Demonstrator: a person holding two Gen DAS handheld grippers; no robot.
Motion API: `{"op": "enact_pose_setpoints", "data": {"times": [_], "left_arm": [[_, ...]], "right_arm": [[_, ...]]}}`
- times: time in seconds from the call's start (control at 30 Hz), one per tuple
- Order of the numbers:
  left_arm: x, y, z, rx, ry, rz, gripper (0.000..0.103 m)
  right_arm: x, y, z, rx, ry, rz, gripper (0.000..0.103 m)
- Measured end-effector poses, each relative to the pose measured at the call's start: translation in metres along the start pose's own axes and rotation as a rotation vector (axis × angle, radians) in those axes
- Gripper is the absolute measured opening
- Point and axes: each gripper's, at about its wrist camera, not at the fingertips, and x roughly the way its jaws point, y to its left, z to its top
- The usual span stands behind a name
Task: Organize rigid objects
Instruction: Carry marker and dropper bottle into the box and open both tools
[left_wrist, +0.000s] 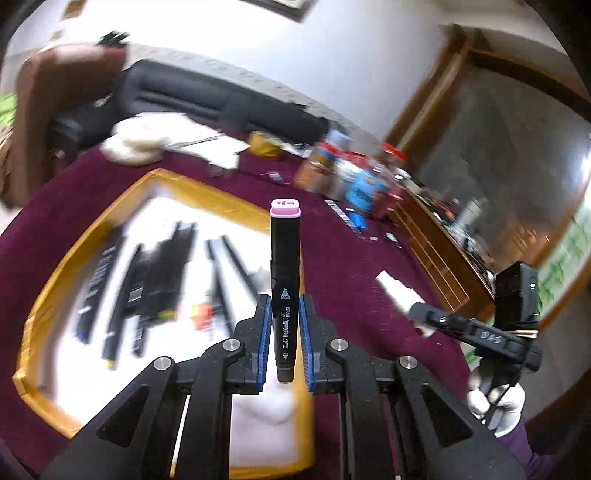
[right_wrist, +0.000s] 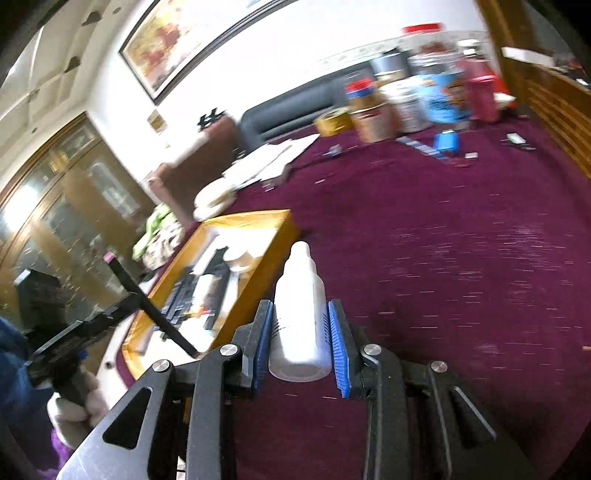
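Left wrist view: left tool (left_wrist: 283, 343) clamps a black art marker (left_wrist: 284, 280) above the yellow tray (left_wrist: 221, 195); right tool (right_wrist: 301, 343) grips a white dropper bottle (right_wrist: 301, 314).

Materials: plastic items, cloth table cover, wood-look tray.
Marker (left_wrist: 284, 291) was glossy black plastic with pink cap; bottle (right_wrist: 300, 317) smooth white plastic; tablecloth (right_wrist: 443, 258) matt maroon fabric; tray (left_wrist: 207, 192) rim yellowish wood-look; gripper pads (right_wrist: 338, 347) ribbed blue.
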Motion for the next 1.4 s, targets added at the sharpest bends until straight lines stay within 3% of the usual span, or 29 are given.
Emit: {"op": "enact_pose_setpoints", "data": {"times": [0.13,0.3,0.43,0.5,0.57,0.6,0.9,1.03,1.13,1.23,1.33,1.4], "left_arm": [[-0.008,0.037,-0.012,-0.073,0.009,0.016,0.012],[-0.014,0.065,-0.025,-0.166,0.024,-0.012,0.013],[-0.015,0.065,-0.032,-0.130,0.042,0.051,0.016],[-0.017,0.063,-0.038,-0.094,0.050,0.085,0.022],[-0.020,0.063,-0.044,-0.065,0.053,0.118,0.048],[-0.023,0.063,-0.046,-0.056,0.049,0.130,0.053],[-0.053,0.067,-0.046,-0.060,-0.061,0.162,0.060],[-0.070,0.059,-0.043,-0.038,-0.146,0.225,0.062],[-0.081,0.049,-0.040,-0.012,-0.216,0.260,0.072],[-0.091,0.046,-0.037,-0.014,-0.261,0.267,0.074],[-0.097,0.046,-0.037,-0.014,-0.288,0.295,0.074],[-0.102,0.045,-0.037,-0.008,-0.309,0.317,0.074]], "right_arm": [[0.032,0.036,-0.001,-0.019,0.067,0.070,0.027],[0.079,0.079,-0.012,-0.076,0.157,0.085,0.027],[0.111,0.104,-0.021,-0.117,0.216,0.063,0.027],[0.120,0.115,-0.026,-0.150,0.217,0.019,0.027],[0.125,0.122,-0.029,-0.183,0.213,-0.023,0.027],[0.127,0.125,-0.032,-0.196,0.209,-0.046,0.027],[0.110,0.138,-0.032,-0.247,0.138,-0.084,0.035],[0.100,0.138,-0.036,-0.241,0.118,-0.067,0.035],[0.096,0.139,-0.039,-0.248,0.117,-0.055,0.035],[0.096,0.148,-0.043,-0.270,0.157,0.040,0.035],[0.110,0.148,-0.043,-0.132,0.313,0.267,0.035],[0.122,0.147,-0.042,-0.075,0.377,0.319,0.035]]}}
